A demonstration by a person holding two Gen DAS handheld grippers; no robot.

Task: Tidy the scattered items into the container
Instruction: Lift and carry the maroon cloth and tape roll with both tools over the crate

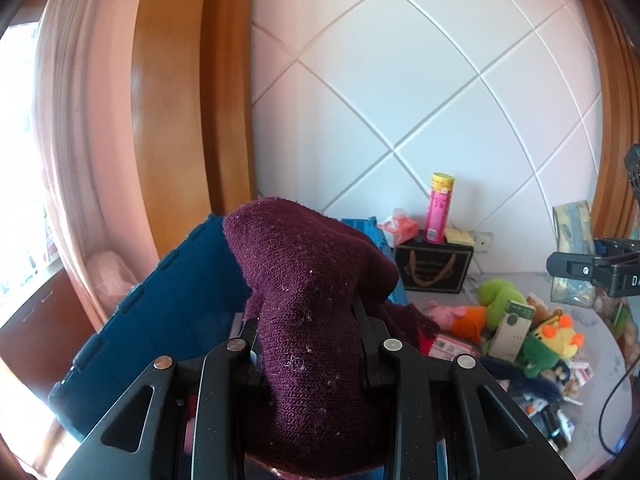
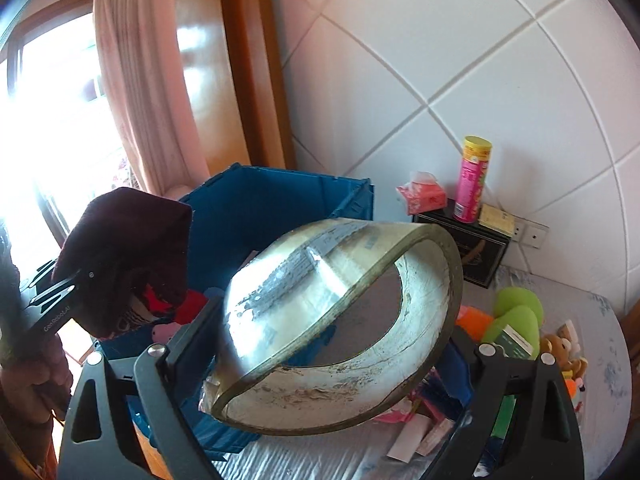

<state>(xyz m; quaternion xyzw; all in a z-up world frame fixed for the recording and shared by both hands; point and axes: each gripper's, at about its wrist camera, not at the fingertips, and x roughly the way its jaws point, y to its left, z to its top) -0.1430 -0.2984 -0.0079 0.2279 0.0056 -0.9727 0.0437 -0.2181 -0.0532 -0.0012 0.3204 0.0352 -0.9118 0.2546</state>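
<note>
Presently, a dark maroon knitted garment (image 1: 308, 300) is clamped between the left tongs (image 1: 308, 344), its fabric bunched up over the fingers and held above the near left part of the blue container (image 1: 160, 304). In the right wrist view the same garment (image 2: 128, 256) is seen draped over the left tongs (image 2: 76, 284) at the left rim of the blue container (image 2: 280, 196), with red and pink items visible inside. A large roll of clear tape (image 2: 340, 344), tilted and worn, is gripped by the right tongs (image 2: 340, 352), whose fingers are spread wide around it, just near of the container. On the table (image 1: 592, 320) to the right, a green plush toy (image 1: 500, 292), a pink plush pig (image 1: 444, 312) and a small green-and-white box (image 1: 512, 328) are scattered together. Farther back, a pink tube with a yellow cap (image 1: 440, 208) is stood upright on a black box (image 1: 434, 270), beside a pink tissue pack (image 1: 398, 226).
</note>
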